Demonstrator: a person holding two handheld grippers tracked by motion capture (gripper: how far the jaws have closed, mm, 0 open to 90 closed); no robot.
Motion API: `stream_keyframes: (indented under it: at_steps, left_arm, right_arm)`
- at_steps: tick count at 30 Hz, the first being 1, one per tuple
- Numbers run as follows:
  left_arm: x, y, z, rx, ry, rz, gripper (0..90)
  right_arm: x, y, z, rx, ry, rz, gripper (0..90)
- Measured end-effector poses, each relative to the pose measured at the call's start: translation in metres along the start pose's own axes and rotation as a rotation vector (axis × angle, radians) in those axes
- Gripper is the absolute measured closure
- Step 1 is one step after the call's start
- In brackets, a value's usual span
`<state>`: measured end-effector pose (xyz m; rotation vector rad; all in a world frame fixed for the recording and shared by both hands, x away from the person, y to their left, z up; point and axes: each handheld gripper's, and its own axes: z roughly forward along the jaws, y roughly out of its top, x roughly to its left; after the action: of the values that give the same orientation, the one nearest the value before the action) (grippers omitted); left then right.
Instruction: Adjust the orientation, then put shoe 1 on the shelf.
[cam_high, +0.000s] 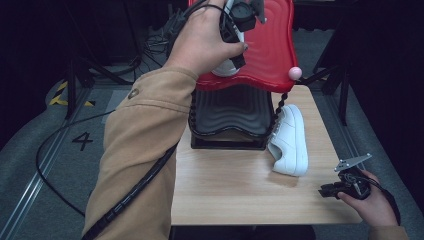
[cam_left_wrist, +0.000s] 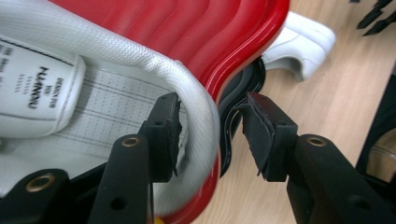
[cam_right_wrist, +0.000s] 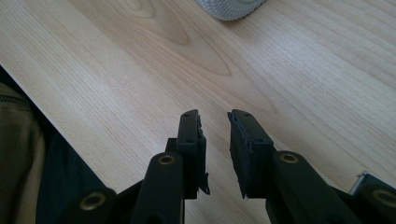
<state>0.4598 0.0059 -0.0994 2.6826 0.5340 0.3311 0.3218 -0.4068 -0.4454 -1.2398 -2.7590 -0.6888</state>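
Observation:
A white sneaker (cam_left_wrist: 93, 107) lies on the red wavy shelf (cam_high: 270, 50) of a rack at the table's far side. My left gripper (cam_left_wrist: 211, 108) straddles its padded heel rim, one jaw inside the shoe, the other outside with a gap to the rim; it is open. In the high view the left gripper (cam_high: 234, 52) points down at that sneaker (cam_high: 224, 70). A second white sneaker (cam_high: 290, 142) leans on its side against the rack's right. My right gripper (cam_high: 327, 190) hovers low near the table's front right corner; its jaws (cam_right_wrist: 214, 121) stand a little apart with nothing between them.
Under the red shelf sits a black wavy shelf (cam_high: 230, 112), joined by a twisted post topped with a pink ball (cam_high: 295, 73). The wooden table (cam_high: 240, 190) spreads in front of the rack. Cables trail on the grey floor (cam_high: 50, 165) at the left.

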Motion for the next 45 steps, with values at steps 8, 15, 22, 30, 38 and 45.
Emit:
stream_keyframes:
  at_steps: [8, 15, 22, 30, 38, 45]
  left_arm:
    - [-0.01, -0.011, -0.029, -0.064, 0.015, 0.005, 49.4]
    - [-0.024, -0.027, -0.045, -0.083, 0.016, 0.024, 49.1]
    - [-0.037, -0.044, -0.035, -0.074, -0.026, 0.029, 48.9]
    - [-0.064, -0.066, -0.006, -0.066, -0.098, 0.071, 48.9]
    - [-0.083, -0.093, 0.03, -0.086, -0.177, 0.076, 48.2]
    - [-0.091, -0.122, 0.073, -0.106, -0.231, 0.02, 48.8]
  right_arm:
    - [0.001, 0.004, 0.002, -0.002, 0.002, -0.016, 73.7]
    - [0.003, 0.011, 0.004, -0.007, 0.009, -0.029, 73.0]
    - [0.002, 0.018, 0.002, -0.027, 0.026, -0.041, 73.1]
    - [-0.002, 0.029, -0.001, -0.056, 0.04, -0.056, 75.8]
    - [-0.001, 0.035, -0.001, -0.064, 0.045, -0.072, 78.7]
    - [0.0, 0.039, 0.001, -0.066, 0.051, -0.067, 78.3]
